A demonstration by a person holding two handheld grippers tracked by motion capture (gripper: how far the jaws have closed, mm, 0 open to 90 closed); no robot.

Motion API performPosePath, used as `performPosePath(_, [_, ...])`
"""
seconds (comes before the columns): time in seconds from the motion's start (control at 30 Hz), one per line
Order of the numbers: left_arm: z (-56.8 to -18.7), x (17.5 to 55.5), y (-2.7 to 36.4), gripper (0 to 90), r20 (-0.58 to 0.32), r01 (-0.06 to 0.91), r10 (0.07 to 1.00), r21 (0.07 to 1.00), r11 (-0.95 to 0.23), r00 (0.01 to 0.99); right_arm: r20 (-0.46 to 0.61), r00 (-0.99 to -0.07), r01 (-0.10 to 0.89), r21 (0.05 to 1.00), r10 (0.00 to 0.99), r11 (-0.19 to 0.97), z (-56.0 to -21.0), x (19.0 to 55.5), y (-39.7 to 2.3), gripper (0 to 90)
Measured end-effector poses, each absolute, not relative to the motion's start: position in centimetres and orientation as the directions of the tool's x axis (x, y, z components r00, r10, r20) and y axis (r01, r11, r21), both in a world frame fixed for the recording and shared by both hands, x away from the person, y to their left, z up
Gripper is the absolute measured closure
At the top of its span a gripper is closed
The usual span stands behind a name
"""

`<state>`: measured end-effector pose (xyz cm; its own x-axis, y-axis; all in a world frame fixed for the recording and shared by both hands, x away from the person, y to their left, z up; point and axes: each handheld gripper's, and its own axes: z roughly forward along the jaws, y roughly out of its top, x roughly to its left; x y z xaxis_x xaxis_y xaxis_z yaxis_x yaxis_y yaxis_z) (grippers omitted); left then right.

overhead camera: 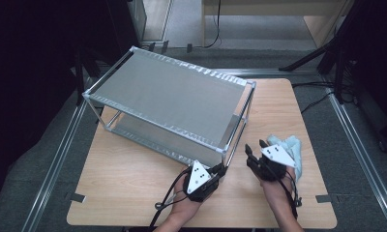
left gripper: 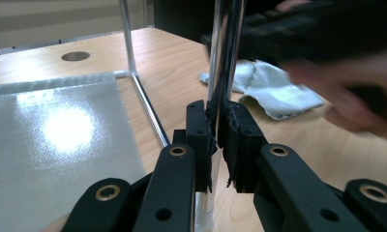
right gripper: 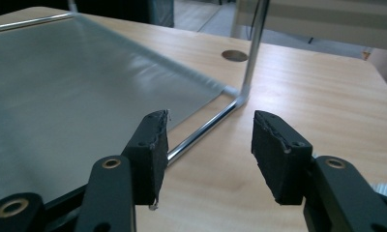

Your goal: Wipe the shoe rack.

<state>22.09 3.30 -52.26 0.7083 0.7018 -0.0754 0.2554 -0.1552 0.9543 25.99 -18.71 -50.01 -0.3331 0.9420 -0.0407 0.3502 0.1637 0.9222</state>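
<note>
A metal rack (overhead camera: 168, 104) stands slantwise on the wooden counter (overhead camera: 133, 179). The left gripper (left gripper: 216, 126) has its fingers clenched on the rack's near corner post (left gripper: 225, 53). The right gripper (right gripper: 210, 145) hangs released, nothing between its fingers, with a pale cloth (overhead camera: 290, 147) just beside it.

The high view looks forward and down from above the person's side, taking in the whole desk (overhead camera: 133, 193) and the metal rack (overhead camera: 170, 92). The left gripper view sits close behind its jaws, right at the rack's near corner post (left gripper: 225, 58). The right gripper view looks low across the desk at the rack's bottom shelf (right gripper: 75, 87), which both gripper views share.
</note>
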Motion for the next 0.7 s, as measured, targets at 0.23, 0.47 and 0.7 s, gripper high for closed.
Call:
performPosePath(0.23, [-51.6,21.9,4.3,63.3,-0.048,0.232,0.693,0.957,-0.174,0.719,-0.042,-0.441,0.288,0.939,0.896,0.186,-51.1,22.0,-19.3,37.4])
performPosePath(0.47, [-51.4,20.4,9.5,50.6,-0.037,0.235,0.746,0.958,-0.162,0.665,0.016,-0.517,0.319,0.931,0.856,0.175,-50.9,20.5,-16.4,31.2])
performPosePath(0.7, [-51.8,20.6,15.3,49.7,-0.055,0.296,0.837,0.946,-0.130,0.544,0.013,-0.522,0.297,0.940,0.853,0.167,-50.2,20.5,-13.2,53.7])
